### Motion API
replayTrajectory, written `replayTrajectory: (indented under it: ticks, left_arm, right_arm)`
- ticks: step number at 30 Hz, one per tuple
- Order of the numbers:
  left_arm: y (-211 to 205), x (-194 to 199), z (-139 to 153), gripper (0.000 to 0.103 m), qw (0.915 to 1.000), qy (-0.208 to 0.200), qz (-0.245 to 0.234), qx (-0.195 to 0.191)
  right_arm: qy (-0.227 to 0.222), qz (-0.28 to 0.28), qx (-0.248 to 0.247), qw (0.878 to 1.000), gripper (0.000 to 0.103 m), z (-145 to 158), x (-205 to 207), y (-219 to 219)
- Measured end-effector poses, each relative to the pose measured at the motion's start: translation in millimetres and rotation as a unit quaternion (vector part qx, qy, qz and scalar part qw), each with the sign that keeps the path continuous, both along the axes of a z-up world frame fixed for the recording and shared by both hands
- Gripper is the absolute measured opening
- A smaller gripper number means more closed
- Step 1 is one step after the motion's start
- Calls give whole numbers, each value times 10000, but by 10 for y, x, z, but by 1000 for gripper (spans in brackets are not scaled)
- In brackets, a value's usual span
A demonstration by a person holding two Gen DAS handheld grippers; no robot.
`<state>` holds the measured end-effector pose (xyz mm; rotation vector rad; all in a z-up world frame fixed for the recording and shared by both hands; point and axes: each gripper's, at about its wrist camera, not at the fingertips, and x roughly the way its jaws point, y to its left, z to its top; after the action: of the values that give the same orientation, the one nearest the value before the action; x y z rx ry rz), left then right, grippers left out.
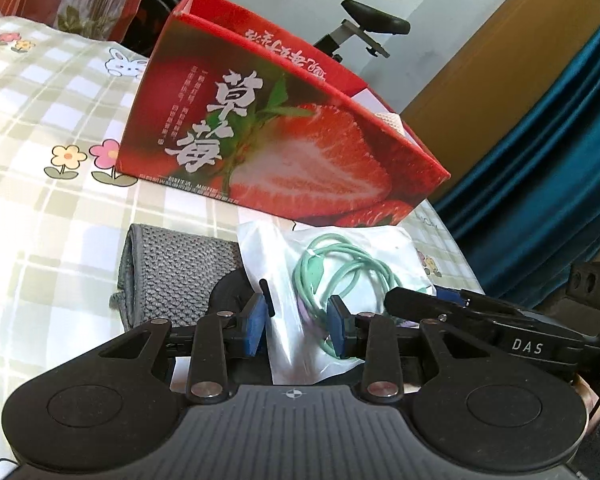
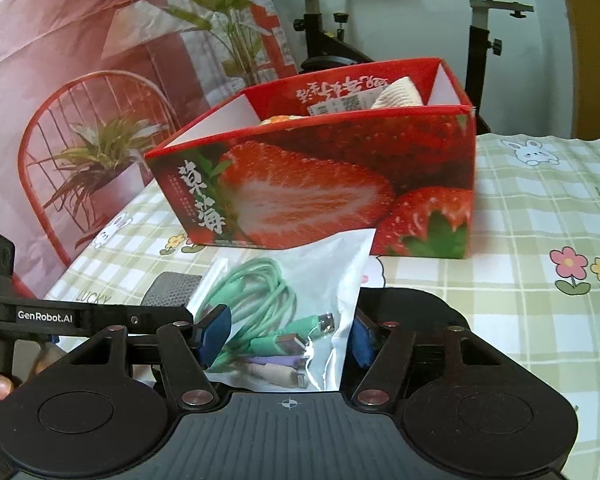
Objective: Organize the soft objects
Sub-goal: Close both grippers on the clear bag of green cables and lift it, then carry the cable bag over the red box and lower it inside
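Observation:
A clear plastic bag of green cables (image 1: 340, 276) (image 2: 284, 304) lies on the checked tablecloth in front of a red strawberry box (image 1: 284, 144) (image 2: 324, 184). A folded grey knit cloth (image 1: 172, 272) (image 2: 168, 290) lies left of the bag. My left gripper (image 1: 298, 326) is open, its blue pads on either side of the bag's near end. My right gripper (image 2: 286, 338) is open with the bag's other end between its pads. The right gripper's finger also shows in the left wrist view (image 1: 440, 304). The box holds a cream cloth (image 2: 398, 94) and a labelled item.
The tablecloth (image 1: 40, 200) (image 2: 540, 220) has flower and rabbit prints. A red plant-print curtain (image 2: 80, 80) hangs behind. An exercise bike (image 2: 488, 8) stands beyond the table. A teal curtain (image 1: 540, 160) is at the right.

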<state>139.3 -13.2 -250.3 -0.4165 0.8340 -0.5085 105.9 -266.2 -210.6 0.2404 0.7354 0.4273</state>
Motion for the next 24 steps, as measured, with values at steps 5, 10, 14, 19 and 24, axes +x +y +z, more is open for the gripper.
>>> replayTrajectory:
  ticks: [5, 10, 14, 19, 24]
  left_arm:
    - [23, 14, -53, 36, 10000, 30, -3, -75]
    - [27, 38, -98, 36, 9999, 70, 6, -150]
    - [35, 57, -105, 36, 9998, 96, 9, -180]
    - [20, 79, -94, 36, 9998, 104, 10, -158]
    - [-40, 107, -87, 36, 9997, 138, -65, -184]
  right_arm:
    - [-6, -130, -15, 9999, 58, 6, -17, -85]
    - [35, -150, 22, 9999, 45, 10, -27, -143]
    - [25, -123, -121, 9998, 42, 28, -31, -124]
    - [0, -81, -368, 9993, 37, 55, -35, -123]
    - [66, 21, -201, 9998, 29, -17, -20, -104]
